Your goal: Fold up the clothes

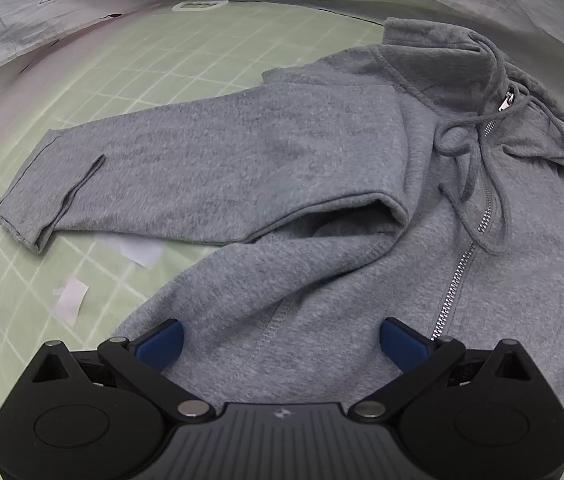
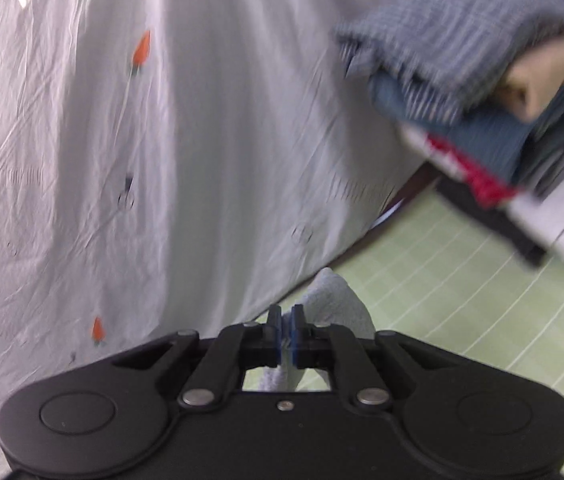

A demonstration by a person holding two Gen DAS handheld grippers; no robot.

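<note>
A grey zip-up hoodie (image 1: 322,184) lies flat on the green grid mat (image 1: 154,60), its zipper and drawstrings to the right, one sleeve stretched out to the left. My left gripper (image 1: 281,340) hovers open over the lower body of the hoodie, with its blue pads (image 1: 162,344) wide apart and nothing pinched. In the right wrist view my right gripper (image 2: 286,334) is shut on a fold of light grey fabric (image 2: 338,300) that sticks up past the fingertips, lifted above the mat (image 2: 462,300).
A white sheet with small carrot prints (image 2: 142,140) hangs behind the mat. A stack of folded clothes (image 2: 502,92) sits at the back right. White paper scraps (image 1: 72,296) lie on the mat below the sleeve. A white ring (image 1: 200,5) lies at the mat's far edge.
</note>
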